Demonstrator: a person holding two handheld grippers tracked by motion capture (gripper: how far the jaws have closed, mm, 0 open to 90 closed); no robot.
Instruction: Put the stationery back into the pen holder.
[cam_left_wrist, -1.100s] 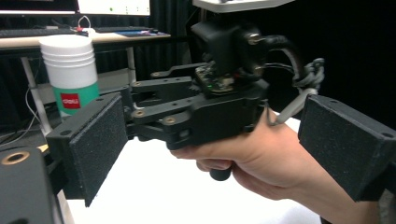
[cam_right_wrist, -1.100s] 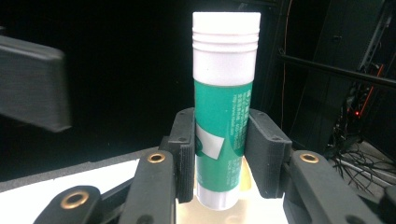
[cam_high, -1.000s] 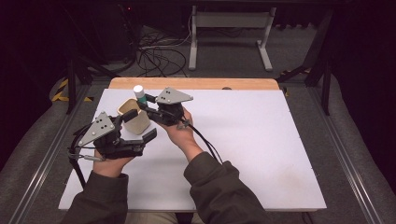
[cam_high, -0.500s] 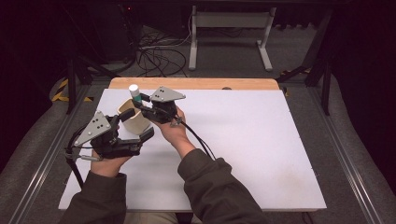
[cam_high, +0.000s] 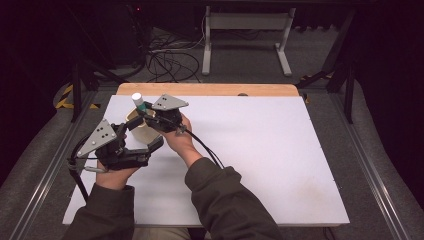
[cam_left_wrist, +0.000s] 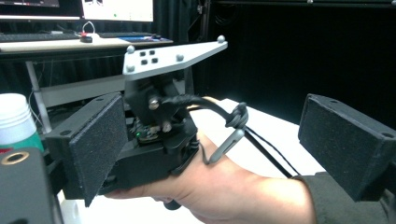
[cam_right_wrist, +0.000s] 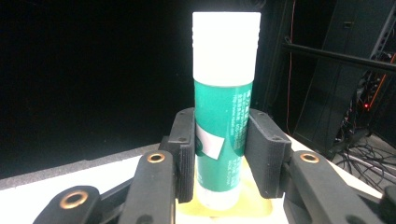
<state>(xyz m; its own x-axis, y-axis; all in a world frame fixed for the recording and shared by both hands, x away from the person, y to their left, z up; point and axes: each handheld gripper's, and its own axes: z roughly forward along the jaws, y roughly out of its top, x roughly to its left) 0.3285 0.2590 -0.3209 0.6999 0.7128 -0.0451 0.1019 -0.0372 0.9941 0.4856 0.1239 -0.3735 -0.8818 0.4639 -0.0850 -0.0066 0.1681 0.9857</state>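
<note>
Carrying the glue stick (cam_high: 138, 101) leftward and lower, the right gripper (cam_high: 148, 116) stays clamped on it above the cup (cam_high: 136, 125) at the table's (cam_high: 260, 150) upper left, suggesting insertion is near, while the left gripper (cam_high: 145, 137) stands open around the cup.

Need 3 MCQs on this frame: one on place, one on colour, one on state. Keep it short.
1. Where is the glue stick?
A. flat at the table's right edge
B. upright, over the yellowish cup near the table's far left
C. on the floor

2. What colours is the glue stick?
A. red body, black cap
B. all yellow
C. green body, white cap

3. What state is the right tool in?
A. shut on the glue stick
B. wide open, nothing between the jaws
C. shut on a pen

Answers: 1 B, the high view shows it standing above the cup at far left. 2 C, the right gripper view shows a green tube with a white cap. 3 A, both pads press its sides.
</note>
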